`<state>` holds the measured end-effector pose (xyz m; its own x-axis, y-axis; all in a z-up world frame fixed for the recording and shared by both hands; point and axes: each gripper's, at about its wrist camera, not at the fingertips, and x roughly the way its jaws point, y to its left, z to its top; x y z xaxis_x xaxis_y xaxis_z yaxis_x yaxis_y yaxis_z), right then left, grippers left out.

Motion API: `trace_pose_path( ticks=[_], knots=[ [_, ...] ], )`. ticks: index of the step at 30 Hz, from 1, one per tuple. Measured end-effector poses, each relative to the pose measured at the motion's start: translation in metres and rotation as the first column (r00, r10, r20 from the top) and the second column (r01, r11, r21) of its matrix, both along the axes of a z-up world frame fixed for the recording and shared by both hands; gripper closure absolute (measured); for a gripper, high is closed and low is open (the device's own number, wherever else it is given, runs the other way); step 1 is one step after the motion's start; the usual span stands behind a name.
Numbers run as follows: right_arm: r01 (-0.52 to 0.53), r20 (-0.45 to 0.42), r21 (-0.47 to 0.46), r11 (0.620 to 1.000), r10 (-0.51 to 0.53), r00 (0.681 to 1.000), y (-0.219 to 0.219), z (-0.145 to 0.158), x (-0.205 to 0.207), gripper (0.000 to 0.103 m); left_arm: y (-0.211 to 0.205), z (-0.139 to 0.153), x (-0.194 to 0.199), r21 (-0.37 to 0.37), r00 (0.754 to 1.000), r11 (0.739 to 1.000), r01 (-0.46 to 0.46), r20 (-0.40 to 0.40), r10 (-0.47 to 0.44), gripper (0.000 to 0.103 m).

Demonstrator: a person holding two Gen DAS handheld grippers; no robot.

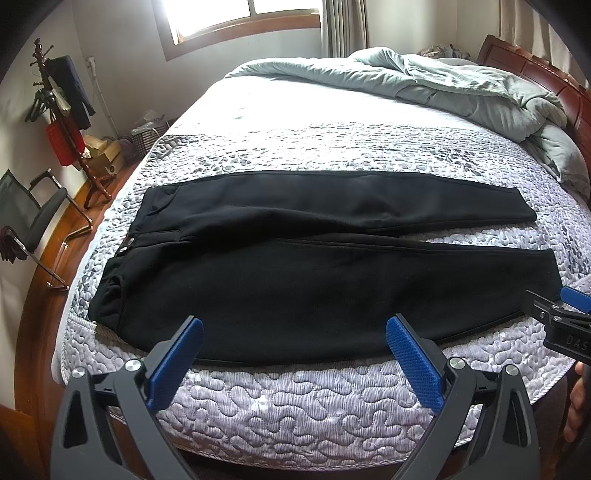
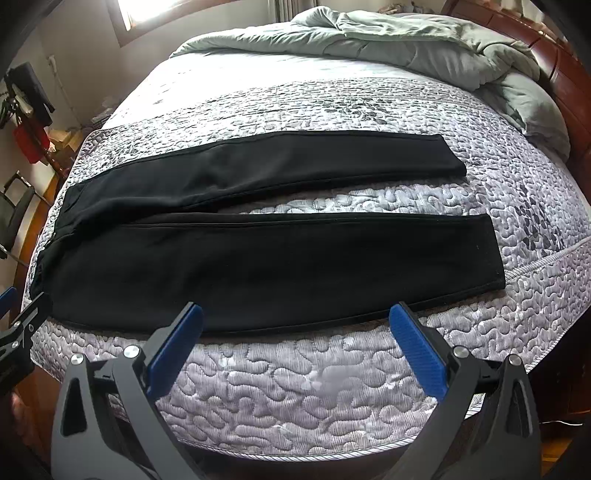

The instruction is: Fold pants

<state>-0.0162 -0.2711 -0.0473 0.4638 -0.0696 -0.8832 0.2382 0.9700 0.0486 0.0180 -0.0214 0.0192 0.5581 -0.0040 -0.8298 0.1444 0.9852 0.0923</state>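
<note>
Black pants (image 1: 295,273) lie flat across the quilted grey bed, waistband to the left, both legs stretched to the right; they also show in the right wrist view (image 2: 258,258). My left gripper (image 1: 293,328) is open and empty, hovering just in front of the near leg's lower edge. My right gripper (image 2: 295,317) is open and empty, in front of the near leg further toward the cuffs. The right gripper shows at the right edge of the left wrist view (image 1: 561,317), close to the near cuff. The left gripper shows at the left edge of the right wrist view (image 2: 18,325).
A rumpled grey-green duvet (image 1: 461,88) is bunched at the far right by the wooden headboard (image 1: 546,77). To the left of the bed stand a chair (image 1: 33,221), a coat rack (image 1: 66,122) and boxes (image 1: 103,151) on the wooden floor. A window (image 1: 240,18) is behind.
</note>
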Motion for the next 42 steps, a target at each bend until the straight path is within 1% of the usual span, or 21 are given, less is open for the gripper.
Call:
trace_pose_path(
  ticks=[13, 15, 17, 18, 20, 23, 24, 26, 27, 28, 30, 31, 32, 34, 35, 38, 42],
  knots=[
    [-0.015, -0.006, 0.009, 1.0, 0.015, 1.0, 0.0, -0.003, 0.003, 0.003, -0.002, -0.004, 0.004, 0.003, 1.0, 1.0, 0.003, -0.008, -0.003, 0.004],
    [-0.032, -0.004, 0.028, 0.999, 0.032, 0.999, -0.005, -0.003, 0.006, 0.003, -0.003, -0.007, 0.009, 0.003, 1.0, 1.0, 0.007, -0.019, -0.007, 0.004],
    [-0.049, 0.002, 0.06, 0.997, 0.049, 0.999, -0.02, 0.0, 0.015, 0.003, -0.008, -0.011, 0.021, 0.009, 0.999, 1.0, 0.015, -0.034, -0.014, 0.004],
    [-0.048, 0.004, 0.065, 0.997, 0.048, 0.999, -0.03, 0.002, 0.02, 0.003, -0.011, -0.012, 0.029, 0.017, 0.999, 1.0, 0.019, -0.041, -0.019, 0.004],
    [-0.023, 0.003, 0.067, 0.998, 0.023, 1.0, -0.063, 0.008, 0.036, 0.003, -0.017, -0.015, 0.046, 0.022, 0.999, 0.999, 0.027, -0.044, -0.026, 0.004],
    [0.021, 0.0, 0.047, 0.999, -0.021, 1.0, -0.121, 0.012, 0.069, 0.003, -0.032, -0.023, 0.083, 0.018, 0.997, 0.998, 0.053, -0.052, -0.052, 0.004],
    [0.036, -0.015, 0.043, 0.998, -0.035, 0.999, -0.143, 0.008, 0.085, 0.003, -0.036, -0.026, 0.093, 0.017, 0.996, 0.998, 0.063, -0.058, -0.062, 0.004],
    [0.065, -0.05, 0.041, 0.997, -0.063, 0.997, -0.182, -0.003, 0.112, 0.003, -0.051, -0.033, 0.117, 0.031, 0.995, 0.995, 0.092, -0.041, -0.091, 0.004],
    [0.076, -0.067, 0.025, 0.997, -0.074, 0.995, -0.202, -0.011, 0.127, 0.003, -0.058, -0.036, 0.127, 0.049, 0.994, 0.993, 0.104, -0.027, -0.103, 0.004],
    [0.081, -0.079, 0.011, 0.997, -0.08, 0.994, -0.216, -0.018, 0.136, 0.003, -0.069, -0.041, 0.14, 0.083, 0.993, 0.99, 0.116, -0.009, -0.116, 0.004],
    [0.106, -0.121, -0.003, 0.994, -0.105, 0.987, -0.254, -0.04, 0.161, 0.003, -0.085, -0.048, 0.161, 0.122, 0.991, 0.983, 0.137, -0.015, -0.136, 0.004],
    [0.117, -0.132, 0.003, 0.993, -0.115, 0.984, -0.265, -0.048, 0.167, 0.003, -0.093, -0.052, 0.172, 0.107, 0.989, 0.983, 0.149, -0.026, -0.147, 0.004],
    [0.129, -0.143, 0.023, 0.991, -0.125, 0.982, -0.281, -0.059, 0.177, 0.003, -0.1, -0.055, 0.183, 0.07, 0.987, 0.985, 0.157, -0.038, -0.155, 0.004],
    [0.143, -0.163, 0.054, 0.988, -0.133, 0.978, -0.302, -0.076, 0.19, 0.003, -0.112, -0.062, 0.204, 0.008, 0.986, 0.988, 0.153, -0.071, -0.153, 0.004],
    [0.149, -0.172, 0.076, 0.986, -0.134, 0.976, -0.312, -0.085, 0.197, 0.003, -0.117, -0.066, 0.213, -0.01, 0.985, 0.989, 0.15, -0.083, -0.15, 0.004],
    [0.137, -0.17, 0.121, 0.983, -0.115, 0.979, -0.325, -0.101, 0.212, 0.003, -0.135, -0.078, 0.234, -0.063, 0.982, 0.987, 0.149, -0.11, -0.156, 0.004],
    [0.084, -0.191, 0.132, 0.988, -0.058, 0.98, -0.331, -0.116, 0.227, 0.002, -0.156, -0.092, 0.256, -0.104, 0.975, 0.981, 0.162, -0.137, -0.175, 0.004]
  ],
)
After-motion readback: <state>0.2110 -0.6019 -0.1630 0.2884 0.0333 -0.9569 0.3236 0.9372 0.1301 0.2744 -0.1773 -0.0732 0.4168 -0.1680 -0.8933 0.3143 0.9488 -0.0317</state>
